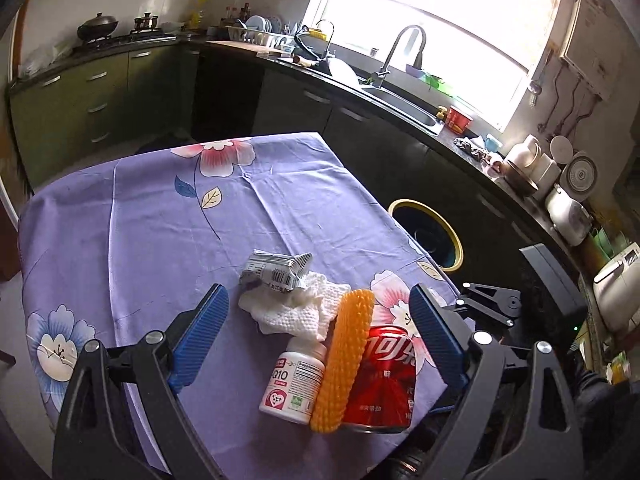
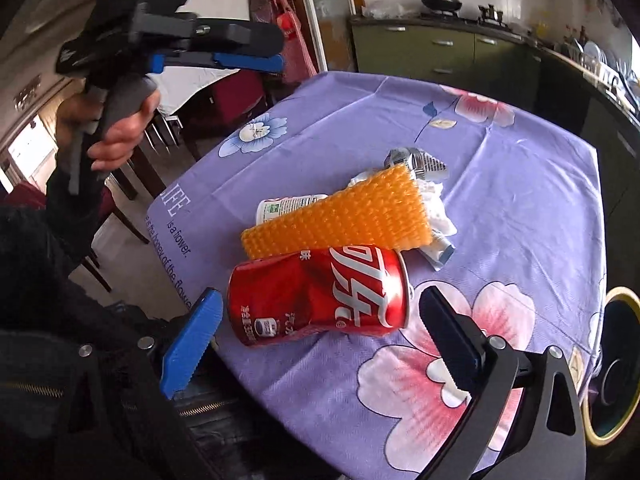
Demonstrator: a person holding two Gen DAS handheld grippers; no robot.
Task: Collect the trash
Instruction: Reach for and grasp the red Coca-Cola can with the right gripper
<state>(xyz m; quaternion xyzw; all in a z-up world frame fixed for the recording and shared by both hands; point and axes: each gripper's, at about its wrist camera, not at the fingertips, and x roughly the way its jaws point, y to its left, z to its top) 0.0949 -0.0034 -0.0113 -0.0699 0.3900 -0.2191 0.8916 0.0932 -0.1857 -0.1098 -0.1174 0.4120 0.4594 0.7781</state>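
Note:
A dented red cola can (image 2: 320, 292) lies on its side near the table's front edge; it also shows in the left wrist view (image 1: 380, 380). An orange bumpy sheet (image 2: 340, 216) leans over it, also in the left wrist view (image 1: 348, 360). A white pill bottle (image 1: 294, 380), crumpled white tissue (image 1: 288, 312) and a silver wrapper (image 1: 276, 272) lie beside them. My right gripper (image 2: 320, 320) is open, its fingers on either side of the can. My left gripper (image 1: 316, 312) is open and empty above the pile; it also shows in the right wrist view (image 2: 248, 60).
The table has a purple floral cloth (image 1: 140, 220). A dark bin with a yellow rim (image 1: 428, 232) stands on the floor by the table's right side. Kitchen counters with a sink (image 1: 400, 96) run behind. Chairs (image 2: 132, 168) stand to the left.

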